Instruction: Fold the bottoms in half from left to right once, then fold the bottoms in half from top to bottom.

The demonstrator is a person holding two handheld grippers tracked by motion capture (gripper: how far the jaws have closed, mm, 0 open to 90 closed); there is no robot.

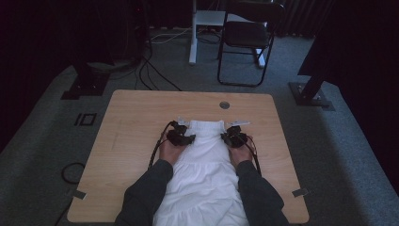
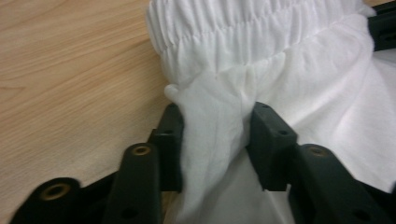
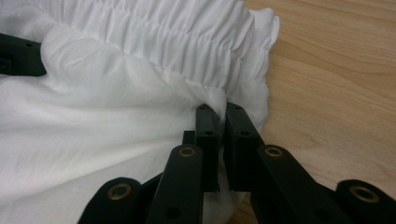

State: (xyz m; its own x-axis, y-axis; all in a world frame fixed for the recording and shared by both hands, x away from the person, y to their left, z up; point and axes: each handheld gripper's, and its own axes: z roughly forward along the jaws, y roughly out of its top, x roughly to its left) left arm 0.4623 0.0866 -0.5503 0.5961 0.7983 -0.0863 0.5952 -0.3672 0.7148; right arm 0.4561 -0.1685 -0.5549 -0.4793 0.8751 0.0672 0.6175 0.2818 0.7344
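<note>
White skirt (image 1: pixel 205 160) with a shirred elastic waistband (image 1: pixel 205 125) lies flat down the middle of the wooden table (image 1: pixel 127 127), waistband at the far end, hem running off the near edge between the person's forearms. Left gripper (image 2: pixel 215 140) sits at the left side of the skirt just below the waistband, jaws partly apart with a thick fold of white cloth bunched between them. Right gripper (image 3: pixel 221 140) is at the right side, jaws nearly together on a thin pinch of fabric right under the elastic. Here's the worry: that right pinch looks shallow, near the very edge, so a lift or pull could let it slip free. On the left, I cannot tell whether the fold is pressed firmly; an uneven hold would let one side drop and twist the garment. Dragging could also ruck the loose cloth against the tabletop. No brand, label or writing can be read anywhere.
</note>
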